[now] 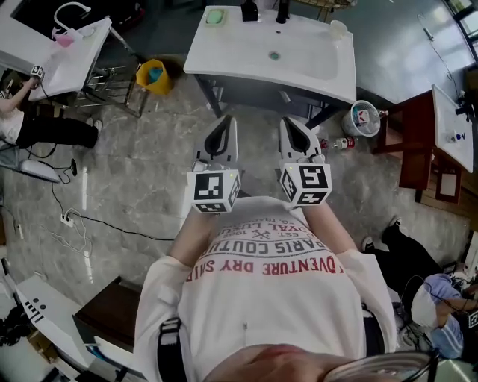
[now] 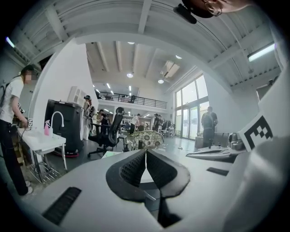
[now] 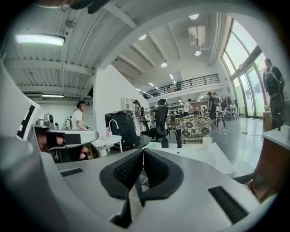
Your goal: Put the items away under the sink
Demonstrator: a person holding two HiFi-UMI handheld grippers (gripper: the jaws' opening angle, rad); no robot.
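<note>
The white sink table [image 1: 299, 71] stands ahead of me, with a green soap dish [image 1: 215, 16], two dark bottles [image 1: 249, 10] and a white cup [image 1: 338, 28] along its back edge. My left gripper [image 1: 222, 124] and right gripper [image 1: 296, 124] are held side by side at chest height, short of the sink's front edge. Both are shut with nothing between the jaws. In the left gripper view the left gripper [image 2: 145, 152] has its pads pressed together, and in the right gripper view the right gripper [image 3: 142, 152] looks the same. The sink top [image 3: 199, 152] lies beyond the right jaws.
A small bucket [image 1: 361, 118] and a few bottles [image 1: 340, 142] sit on the floor by the sink's right leg. A yellow bucket [image 1: 153, 76] is at its left. Another sink table [image 1: 67, 52] stands far left, a brown cabinet [image 1: 418, 142] at the right. People are nearby.
</note>
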